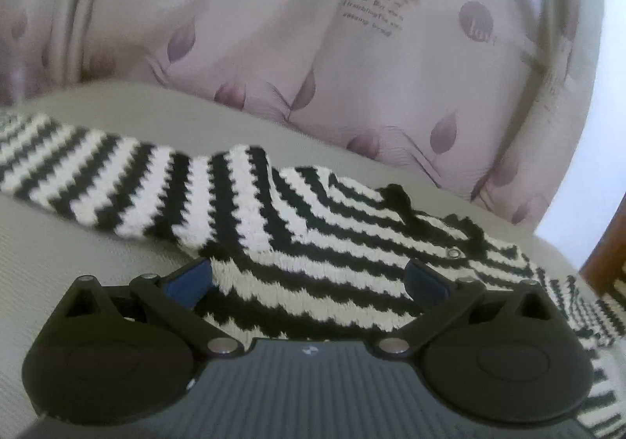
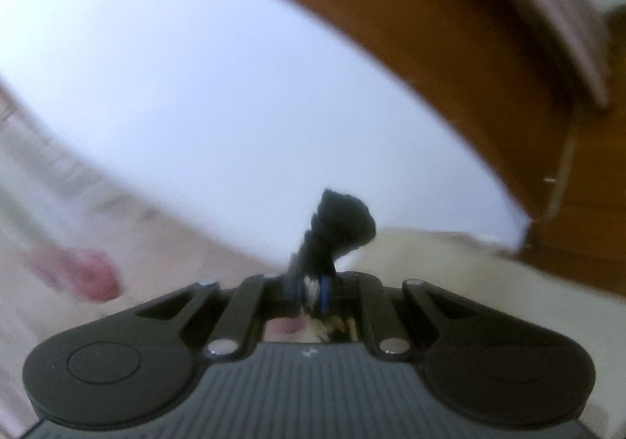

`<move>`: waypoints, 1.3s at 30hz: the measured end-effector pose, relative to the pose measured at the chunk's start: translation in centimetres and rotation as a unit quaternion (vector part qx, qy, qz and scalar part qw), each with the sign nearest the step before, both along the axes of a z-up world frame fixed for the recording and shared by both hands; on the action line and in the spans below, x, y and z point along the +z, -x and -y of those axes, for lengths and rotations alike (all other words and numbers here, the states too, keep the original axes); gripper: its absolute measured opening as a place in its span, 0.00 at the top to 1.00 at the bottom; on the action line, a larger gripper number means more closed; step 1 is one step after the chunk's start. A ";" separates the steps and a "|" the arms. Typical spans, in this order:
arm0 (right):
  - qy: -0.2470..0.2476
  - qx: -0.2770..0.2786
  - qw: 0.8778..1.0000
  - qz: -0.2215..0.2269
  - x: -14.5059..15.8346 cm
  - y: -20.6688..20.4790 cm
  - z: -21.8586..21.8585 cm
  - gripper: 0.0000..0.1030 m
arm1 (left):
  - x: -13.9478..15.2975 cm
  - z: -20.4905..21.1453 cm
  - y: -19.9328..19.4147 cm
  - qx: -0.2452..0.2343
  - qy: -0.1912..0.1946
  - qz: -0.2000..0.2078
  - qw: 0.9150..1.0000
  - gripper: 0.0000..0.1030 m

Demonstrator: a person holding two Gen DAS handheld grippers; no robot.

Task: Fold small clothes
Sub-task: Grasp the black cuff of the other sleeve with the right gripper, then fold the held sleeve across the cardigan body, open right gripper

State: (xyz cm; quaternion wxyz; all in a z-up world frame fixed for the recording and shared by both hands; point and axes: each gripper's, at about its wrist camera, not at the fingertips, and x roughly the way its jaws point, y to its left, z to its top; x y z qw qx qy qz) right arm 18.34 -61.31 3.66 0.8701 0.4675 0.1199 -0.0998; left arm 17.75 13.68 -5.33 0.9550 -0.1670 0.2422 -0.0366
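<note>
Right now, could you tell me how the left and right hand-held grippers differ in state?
The left hand-held gripper is open, fingers spread over the striped sweater lying on the grey surface; the right hand-held gripper is shut on a bunched bit of black-and-white knit. The left view is sharp, the right blurred. Both have blue pads.

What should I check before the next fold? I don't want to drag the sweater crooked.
1. Right gripper shut on the sweater: ok, black knit pokes out past the pads.
2. Left gripper open: ok, fingers spread wide.
3. Left gripper over the sweater: ok, striped cloth lies between its fingers.
4. Sleeve flat: ok, stretched out leftward.
5. How much cloth the right gripper holds: cannot tell, view blurred.
</note>
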 end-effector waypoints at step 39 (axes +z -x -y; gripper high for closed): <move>0.043 0.395 0.916 -0.053 -9.3 -9.2 -48.3 0.89 | -1.0 -2.5 0.5 0.026 0.110 0.016 0.993 0.00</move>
